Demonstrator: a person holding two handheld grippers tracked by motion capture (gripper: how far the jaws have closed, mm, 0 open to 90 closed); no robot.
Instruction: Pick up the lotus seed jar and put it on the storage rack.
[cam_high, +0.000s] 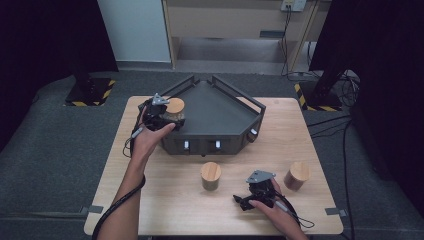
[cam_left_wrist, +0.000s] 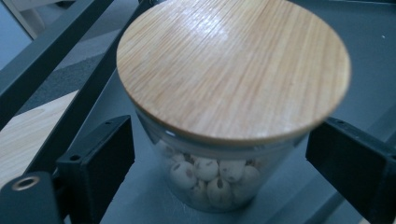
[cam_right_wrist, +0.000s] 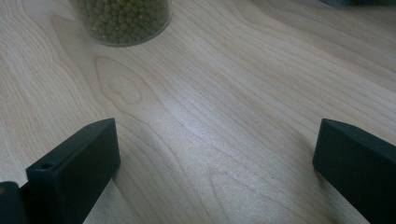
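Wood-lid jar (cam_left_wrist: 219, 116) btwn left tool (cam_left_wrist: 233, 154) jaws, unclamped

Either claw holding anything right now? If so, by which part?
Nothing held. The left claw straddles the glass body of the jar in the dark tray, pads apart from it. The right claw is open over the table.

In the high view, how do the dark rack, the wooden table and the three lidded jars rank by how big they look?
1. Wooden table, by far the largest.
2. Dark rack.
3. The three jars: the one in the rack between the open left gripper jaws, the middle one and the right one look alike, so I would not rank them.
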